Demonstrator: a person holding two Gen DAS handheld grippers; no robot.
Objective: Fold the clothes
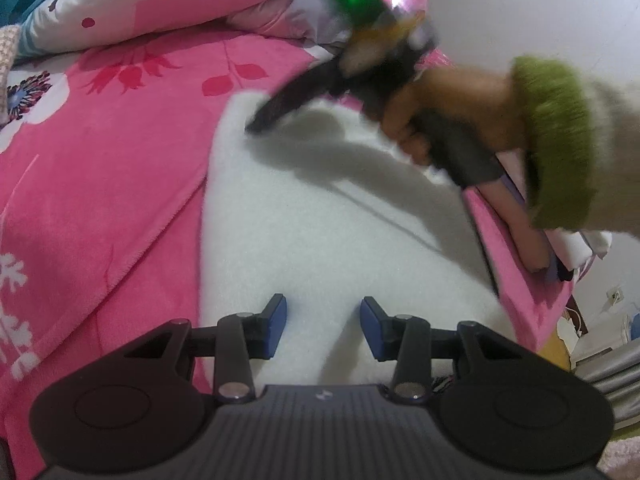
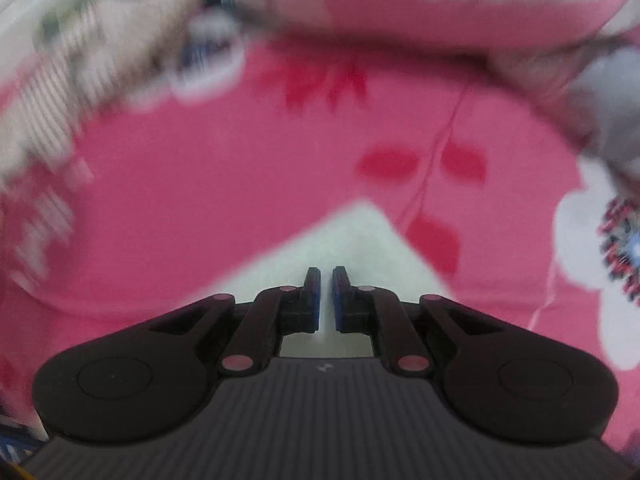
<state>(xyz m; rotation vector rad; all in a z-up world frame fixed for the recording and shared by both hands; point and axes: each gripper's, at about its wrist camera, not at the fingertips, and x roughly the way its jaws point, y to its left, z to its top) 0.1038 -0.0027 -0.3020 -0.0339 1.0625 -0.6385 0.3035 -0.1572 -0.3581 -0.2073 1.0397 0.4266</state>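
A white fleecy garment (image 1: 320, 220) lies flat on the pink flowered bed cover (image 1: 120, 160). My left gripper (image 1: 323, 312) hovers over its near part, open, with only cloth showing below the blue pads. A hand (image 1: 440, 104) in a green-cuffed sleeve holds my right gripper (image 1: 256, 126), whose tip rests at the garment's far left edge. In the right wrist view the right gripper (image 2: 326, 280) is shut to a thin slit just short of a corner of the garment (image 2: 352, 236). I cannot tell if any cloth is pinched.
A pink and white quilt (image 1: 160, 4) is heaped along the far side of the bed. Folded pink and white items (image 1: 520, 232) lie at the bed's right edge, beside a wall. A striped cloth (image 2: 80, 64) sits blurred at the upper left of the right wrist view.
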